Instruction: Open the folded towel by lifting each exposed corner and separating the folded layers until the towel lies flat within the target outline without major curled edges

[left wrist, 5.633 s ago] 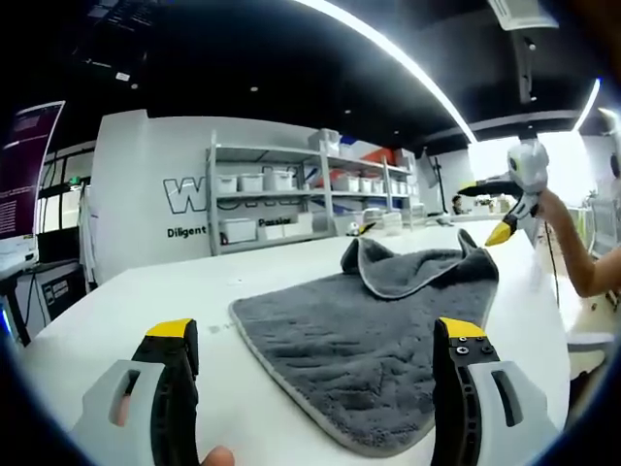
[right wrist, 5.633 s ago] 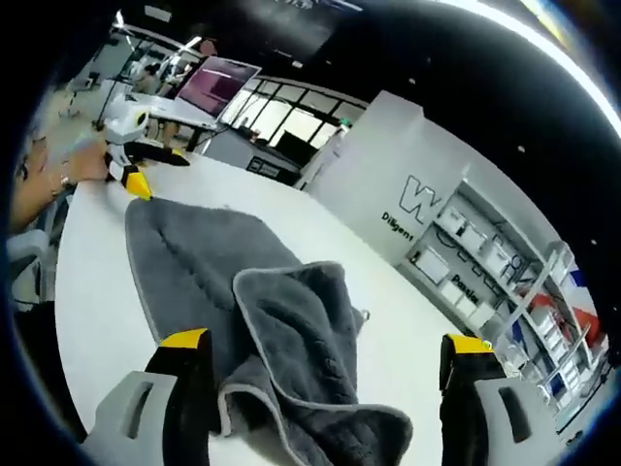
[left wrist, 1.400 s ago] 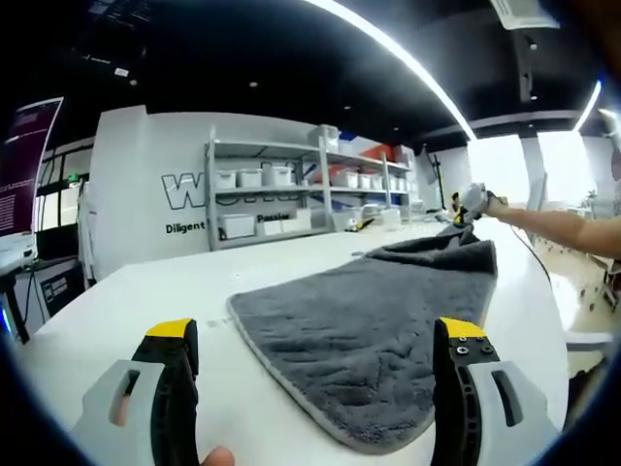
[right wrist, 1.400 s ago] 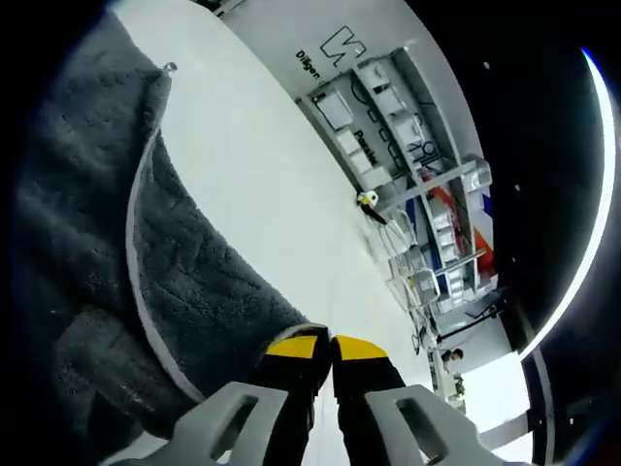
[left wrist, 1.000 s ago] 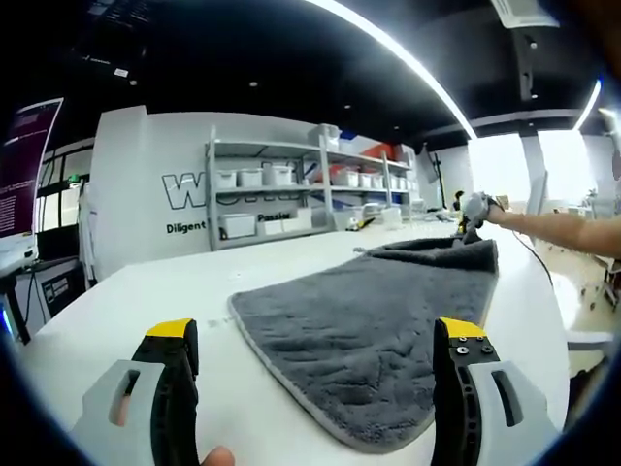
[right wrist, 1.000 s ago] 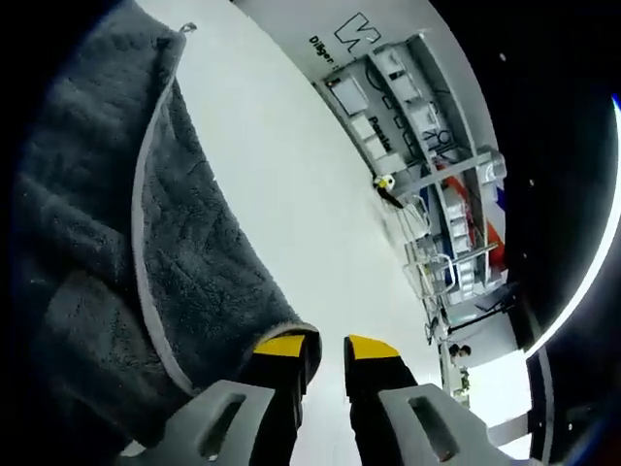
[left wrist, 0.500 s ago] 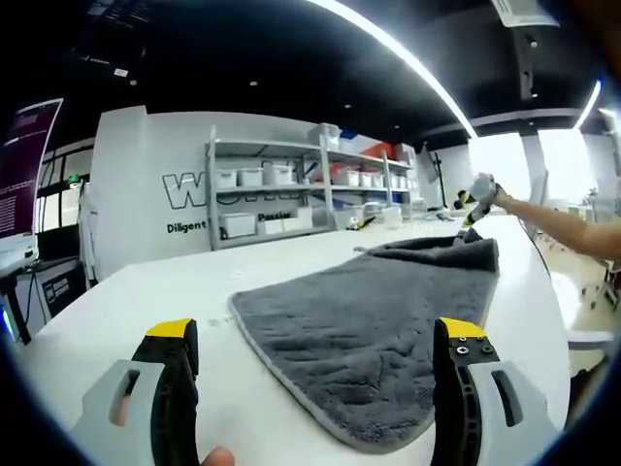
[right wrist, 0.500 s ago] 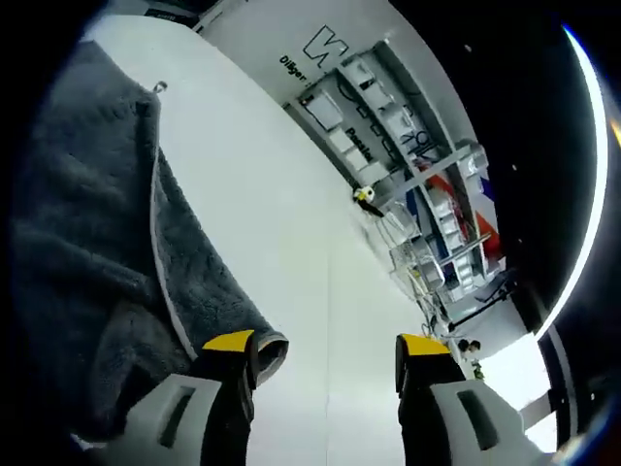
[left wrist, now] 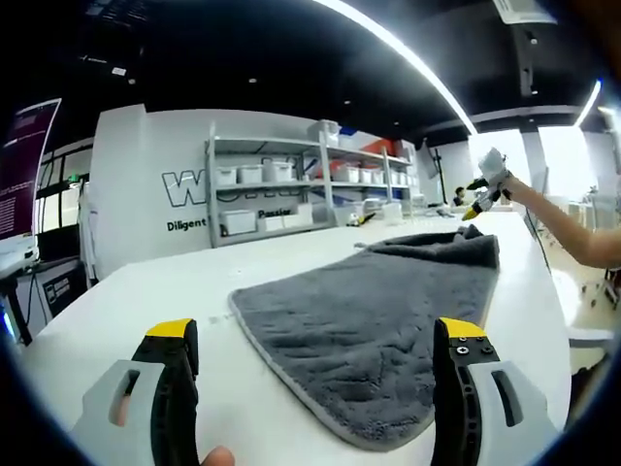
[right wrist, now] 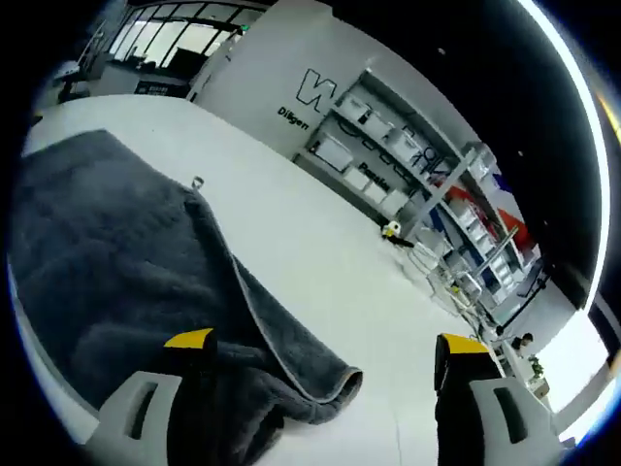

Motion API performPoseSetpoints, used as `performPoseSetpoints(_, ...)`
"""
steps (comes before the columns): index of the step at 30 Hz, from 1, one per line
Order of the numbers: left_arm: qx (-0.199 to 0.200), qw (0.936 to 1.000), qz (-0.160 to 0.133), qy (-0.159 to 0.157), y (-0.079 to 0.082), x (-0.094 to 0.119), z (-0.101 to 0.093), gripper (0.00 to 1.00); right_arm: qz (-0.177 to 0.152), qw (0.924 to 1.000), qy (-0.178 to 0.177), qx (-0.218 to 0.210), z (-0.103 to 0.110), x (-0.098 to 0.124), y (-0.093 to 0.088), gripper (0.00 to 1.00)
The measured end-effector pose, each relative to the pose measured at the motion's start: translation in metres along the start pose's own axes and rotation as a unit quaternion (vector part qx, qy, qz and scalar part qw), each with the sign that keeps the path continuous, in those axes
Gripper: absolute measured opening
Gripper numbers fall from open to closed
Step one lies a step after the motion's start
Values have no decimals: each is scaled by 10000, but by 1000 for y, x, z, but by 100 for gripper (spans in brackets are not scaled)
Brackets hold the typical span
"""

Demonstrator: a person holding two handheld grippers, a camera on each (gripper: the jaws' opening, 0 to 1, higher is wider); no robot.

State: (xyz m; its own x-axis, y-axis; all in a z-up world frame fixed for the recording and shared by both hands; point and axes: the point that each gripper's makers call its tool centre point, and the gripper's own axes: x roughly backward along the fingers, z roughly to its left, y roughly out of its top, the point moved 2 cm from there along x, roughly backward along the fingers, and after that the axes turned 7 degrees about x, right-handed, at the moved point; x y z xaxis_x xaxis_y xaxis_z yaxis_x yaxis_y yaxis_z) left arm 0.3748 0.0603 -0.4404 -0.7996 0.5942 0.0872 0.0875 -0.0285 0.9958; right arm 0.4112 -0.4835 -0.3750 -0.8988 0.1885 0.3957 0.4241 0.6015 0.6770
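Surface: white table (left wrist: 126, 291), wall shelving (left wrist: 291, 189) at 12 o'clock.
Towel: grey terry towel (left wrist: 374, 301) spread, far corner rumpled.
Left gripper (left wrist: 315, 335): jaws wide, released.
Right gripper (right wrist: 325, 349): jaws wide, released, above towel.

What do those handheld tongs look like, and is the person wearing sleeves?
Each pair of tongs, left tongs and right tongs, has two pale grey arms with black inner faces and yellow tips. The right tongs also appear far off, white-bodied. The person's forearm looks bare, no sleeve visible.
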Motion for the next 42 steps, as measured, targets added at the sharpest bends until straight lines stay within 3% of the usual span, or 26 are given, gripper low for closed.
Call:
performPoseSetpoints(5, 23, 10000, -5, 12, 0, 0, 2, 99, -516, 9966, 550, -334, 35, 10, 27, 99)
performPoseSetpoints(9, 24, 10000, 8, 15, 0, -1, 4, 99, -1060, 9874, 1046, -531, 71, 16, 49, 99)
performPoseSetpoints(13, 36, 10000, 32, 17, 0, -1, 4, 99, -1429, 9790, 1279, -696, 95, 13, 62, 99)
performPoseSetpoints(15, 39, 10000, 19, 17, 0, -1, 5, 99, -1769, 9711, 1357, -846, 107, 4, 70, 99)
performPoseSetpoints(22, 58, 10000, -2, 9, 1, -1, 5, 99, -1911, 9650, 1489, -1000, 124, -18, 68, 99)
performPoseSetpoints(34, 176, 9997, -65, 151, 2, 1, 12, 99, -2005, 9605, 1633, -1027, 128, -13, 66, 97)
performPoseSetpoints(42, 61, 9986, -155, 495, 5, 5, 23, 91, -2022, 9558, 1787, -1168, 133, -9, 60, 96)
